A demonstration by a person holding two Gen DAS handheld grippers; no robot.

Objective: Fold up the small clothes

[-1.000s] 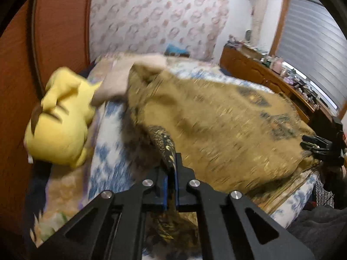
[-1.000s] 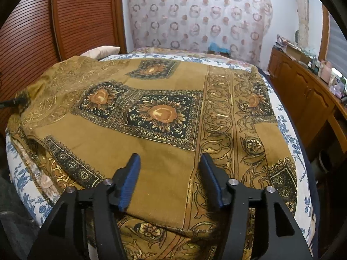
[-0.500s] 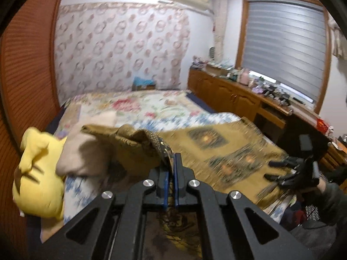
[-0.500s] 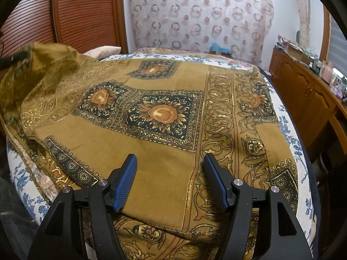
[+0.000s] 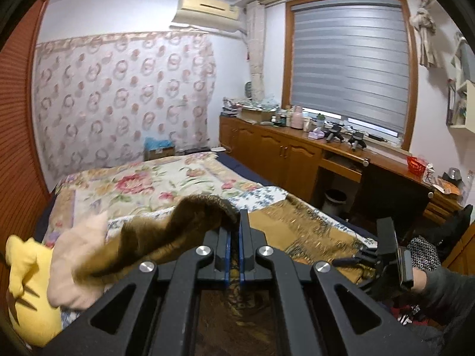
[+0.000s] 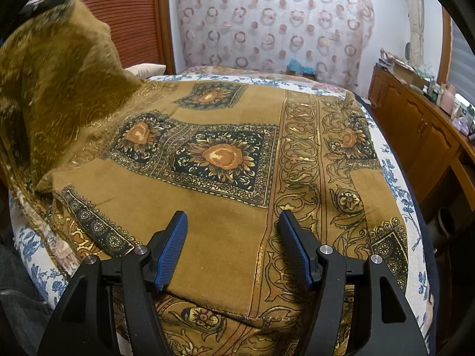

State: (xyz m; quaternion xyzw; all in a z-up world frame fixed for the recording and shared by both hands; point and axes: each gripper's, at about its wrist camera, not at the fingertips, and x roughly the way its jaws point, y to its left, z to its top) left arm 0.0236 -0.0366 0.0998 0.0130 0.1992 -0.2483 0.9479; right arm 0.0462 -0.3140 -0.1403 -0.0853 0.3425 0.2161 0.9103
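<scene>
The bed [image 6: 394, 178] carries a patterned cloth [image 6: 225, 160] and yellow plush [image 5: 23, 290].

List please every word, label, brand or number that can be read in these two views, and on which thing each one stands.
None can be read.
air conditioner: no legible brand.
items on the wooden counter: any labels too small and blurred.
patterned cloth: only ornament, no letters.

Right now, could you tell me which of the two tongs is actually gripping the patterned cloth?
The left tongs: shut on a raised edge of the mustard cloth. The right tongs are open above it.
</scene>
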